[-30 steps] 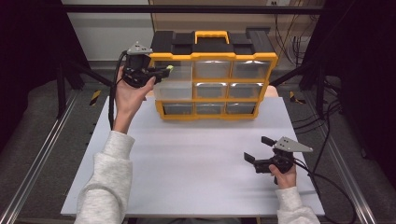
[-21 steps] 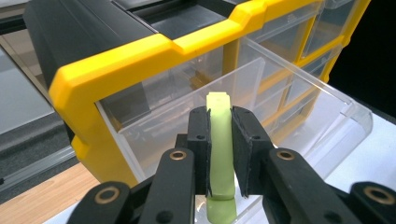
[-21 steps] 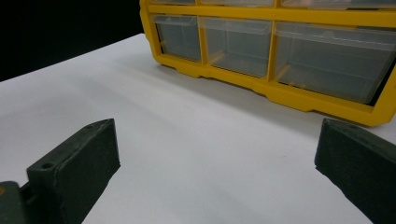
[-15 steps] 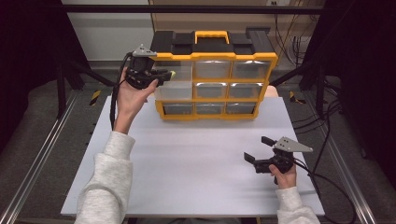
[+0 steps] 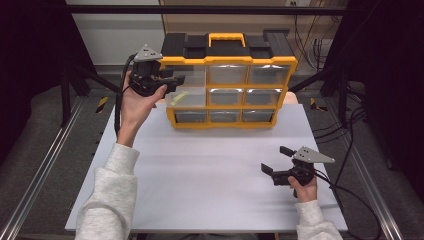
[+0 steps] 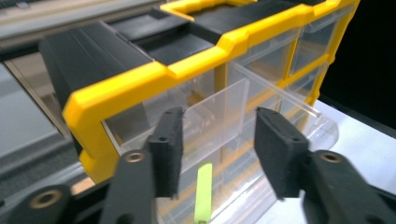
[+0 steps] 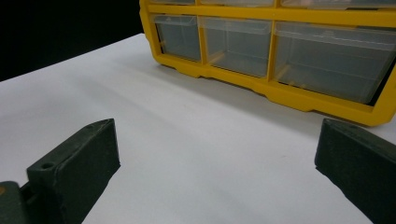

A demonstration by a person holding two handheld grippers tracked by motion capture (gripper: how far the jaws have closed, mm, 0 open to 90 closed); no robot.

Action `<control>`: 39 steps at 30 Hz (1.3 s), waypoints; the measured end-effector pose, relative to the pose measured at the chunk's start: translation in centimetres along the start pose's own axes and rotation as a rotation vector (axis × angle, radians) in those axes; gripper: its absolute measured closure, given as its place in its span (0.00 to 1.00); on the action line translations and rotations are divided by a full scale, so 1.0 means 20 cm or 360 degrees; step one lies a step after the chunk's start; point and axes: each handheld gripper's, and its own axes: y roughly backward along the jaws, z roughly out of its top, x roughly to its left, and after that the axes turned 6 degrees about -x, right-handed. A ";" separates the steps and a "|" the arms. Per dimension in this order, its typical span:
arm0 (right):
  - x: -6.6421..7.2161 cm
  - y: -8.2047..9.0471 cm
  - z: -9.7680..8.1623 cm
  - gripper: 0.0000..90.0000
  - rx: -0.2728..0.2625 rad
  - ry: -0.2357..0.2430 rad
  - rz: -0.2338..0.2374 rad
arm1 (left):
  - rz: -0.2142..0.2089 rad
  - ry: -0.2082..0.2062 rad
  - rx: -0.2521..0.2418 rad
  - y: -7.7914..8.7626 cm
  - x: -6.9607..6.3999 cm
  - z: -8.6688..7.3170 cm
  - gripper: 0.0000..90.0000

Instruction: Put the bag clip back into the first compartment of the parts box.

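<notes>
A yellow organizer [image 5: 230, 61] with clear drawers and a black top stands at the back of the white table [image 5: 210, 170]. Its left middle drawer [image 5: 192, 102] is pulled out, and a thin green strip [image 5: 179, 97] lies in it. My left gripper [image 5: 175, 78] hovers at the organizer's top left corner, above that drawer. Its jaws have just been opening and nothing is pressed between them. In the left gripper view the left gripper [image 6: 219, 114] frames a clear drawer wall [image 6: 219, 112], with the green strip [image 6: 203, 191] below. My right gripper [image 5: 276, 160] rests open on the table at the front right.
In the right gripper view the right gripper [image 7: 218, 126] looks across bare white table at the organizer's bottom row of shut drawers [image 7: 238, 44]. Metal rails [image 5: 45, 165] run along both sides of the table, and cables [image 5: 345, 150] trail at the right.
The left gripper's jaws have gone from shut to apart, with the hand nearly in place. A green strip now shows in the pulled-out drawer. The right gripper has not moved.
</notes>
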 end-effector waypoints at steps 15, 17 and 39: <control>0.00 0.00 0.00 0.01 0.0002 0.0000 -0.0002 | -0.0085 0.0076 -0.0213 0.16 -0.01 -0.06 0.21; 0.00 0.00 0.00 0.01 0.0003 -0.0001 -0.0002 | -0.0095 0.0074 -0.0221 0.18 -0.01 -0.08 0.18; 0.00 0.00 0.00 0.01 0.0003 -0.0002 -0.0004 | -0.0181 0.0127 -0.0236 0.34 -0.03 -0.42 0.00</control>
